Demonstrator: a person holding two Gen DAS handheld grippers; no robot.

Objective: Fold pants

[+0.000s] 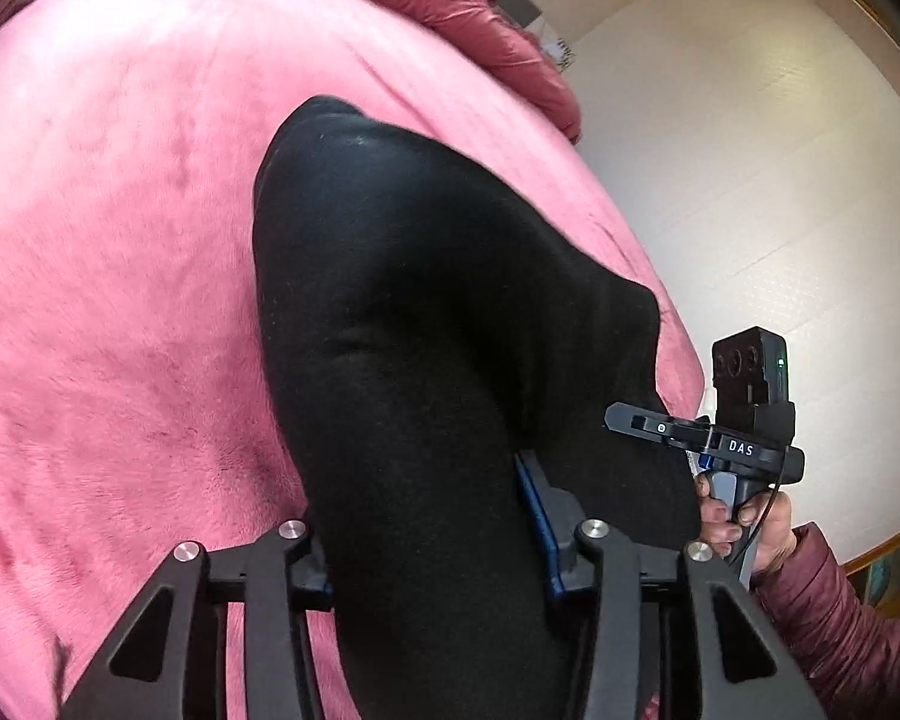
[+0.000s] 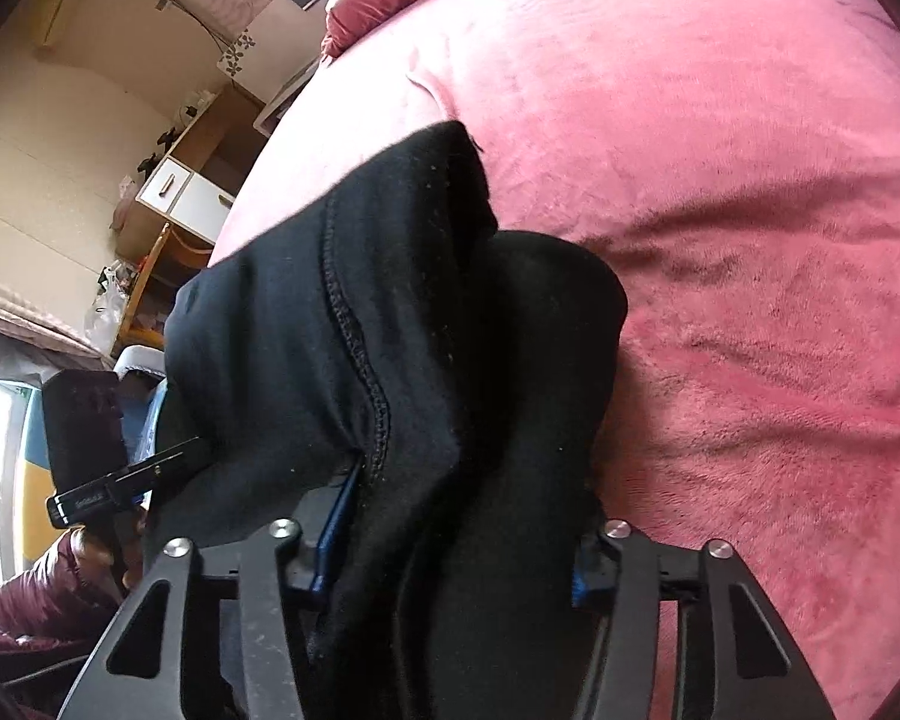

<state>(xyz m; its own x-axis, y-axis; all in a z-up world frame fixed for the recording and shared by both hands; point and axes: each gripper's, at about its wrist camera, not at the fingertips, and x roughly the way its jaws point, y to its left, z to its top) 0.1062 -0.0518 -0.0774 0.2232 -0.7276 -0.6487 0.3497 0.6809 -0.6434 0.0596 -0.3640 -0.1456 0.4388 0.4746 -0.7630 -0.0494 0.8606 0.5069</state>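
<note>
Pants (image 1: 426,312) are hanging bunched in both of my grippers, the black cloth trailing toward twelve o'clock over the pink bed (image 1: 120,240). My left gripper (image 1: 435,546) is clamping a thick wad of fabric between its fingers; my right gripper (image 2: 450,546) is doing the same, with a stitched seam (image 2: 354,324) running down at its eleven o'clock. In the left view, the right gripper is showing at four o'clock, right at the cloth's edge. I'm judging the fold as barely under way: the garment is gathered and partly lifted, not laid flat, and no crisp crease is showing. Spreading, halving and smoothing are all looking left to do.
</note>
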